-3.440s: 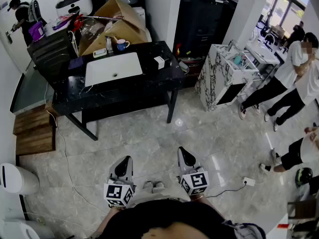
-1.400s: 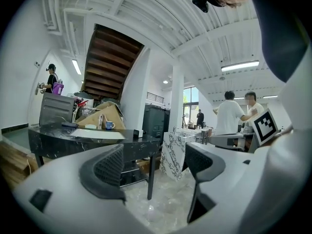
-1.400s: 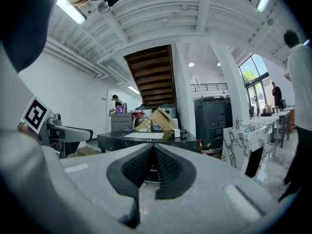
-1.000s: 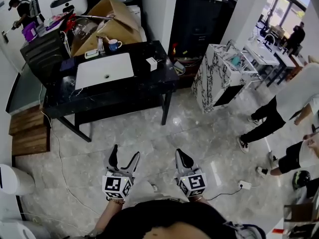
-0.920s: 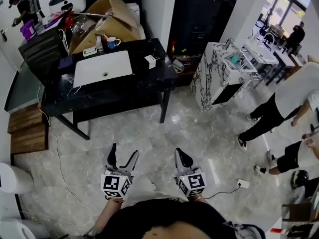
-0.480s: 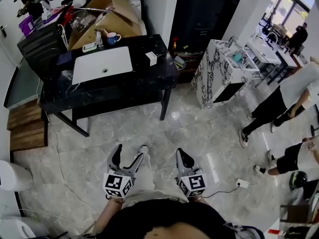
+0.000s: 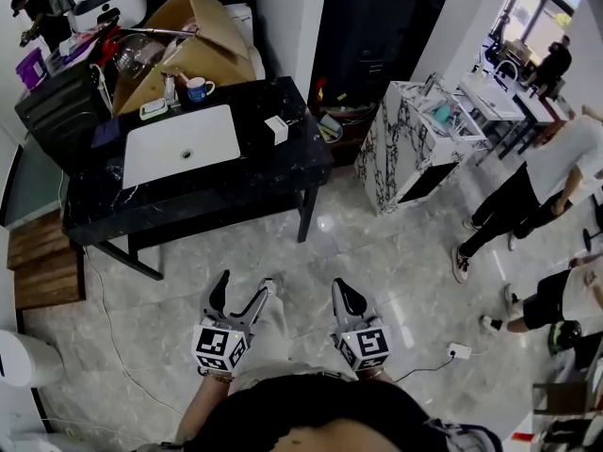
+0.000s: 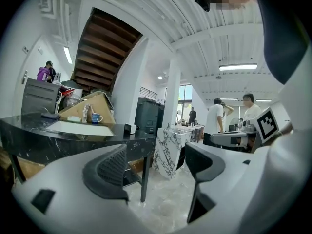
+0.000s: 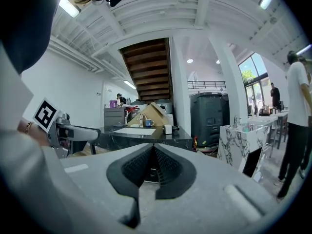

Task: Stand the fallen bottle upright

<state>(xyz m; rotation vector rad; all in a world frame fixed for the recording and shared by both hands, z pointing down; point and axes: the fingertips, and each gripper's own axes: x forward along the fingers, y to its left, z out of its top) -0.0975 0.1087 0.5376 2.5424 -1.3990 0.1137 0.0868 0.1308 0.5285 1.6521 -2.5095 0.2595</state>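
A pale marble-look floor (image 7: 377, 252) fills the room, with a black table (image 7: 283, 163) standing ahead of the person and a marble-patterned cabinet (image 7: 400, 144) to its right. A white basin (image 7: 184, 144) takes up the left half of the tabletop, and a small white box (image 7: 277, 130) sits near the right edge. Along the back edge, in front of a tilted cardboard box (image 7: 203, 36), a blue-and-white mug (image 7: 197, 89) stands with a small bottle (image 7: 171, 90) just beside it on the left. In the left gripper view that bottle (image 8: 87, 113) looks upright, though it is too small to be sure. Both grippers are held low, close to the person's body and well apart from the table. The left gripper (image 7: 242, 286) has its 2 jaws spread wide, and its own view shows only floor and a table leg between them (image 8: 156, 167). The right gripper (image 7: 346, 292) has its jaws pressed together, pad against pad, with nothing between them (image 9: 153, 167). Some people (image 7: 537, 177) stand at the room's right side.
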